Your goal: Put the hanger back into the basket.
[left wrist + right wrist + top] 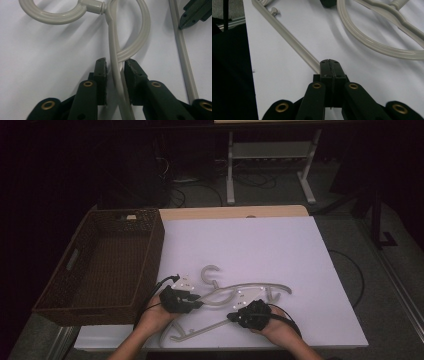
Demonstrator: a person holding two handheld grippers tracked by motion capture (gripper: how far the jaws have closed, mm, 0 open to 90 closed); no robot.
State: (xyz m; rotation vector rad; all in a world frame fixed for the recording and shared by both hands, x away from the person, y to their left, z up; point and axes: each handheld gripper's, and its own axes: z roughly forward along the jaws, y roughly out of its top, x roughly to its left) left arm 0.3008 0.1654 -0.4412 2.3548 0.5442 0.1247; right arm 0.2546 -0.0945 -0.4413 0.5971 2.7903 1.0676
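Left gripper view puts the hanger [117,75] right between that gripper's own jaws: a thin, cream plastic arm runs up from the bottom between the two pads, which stand close on either side of it, the right one touching and a slim gap showing on the left, so the left gripper [115,65] is nearly pinched on it but I would not call the hold firm. Just ahead of the tips a curved strip loops round, and beyond that sits the hook [53,17].

Judged from its look, the hanger is light, stiff and smooth, likely to slip or swivel under a pinch at one point. A hold on the flat arm near the neck, with the second hold on the straight bar [294,42], should stop it twisting.

Right gripper view shows what the other does not: the right gripper [330,64] with jaws pressed together, the bar running off from its left side; whether the bar is nipped I cannot tell.

High view alone gives the setting: both hands low on the white table [280,250], with the wicker basket [100,265] left of the left gripper
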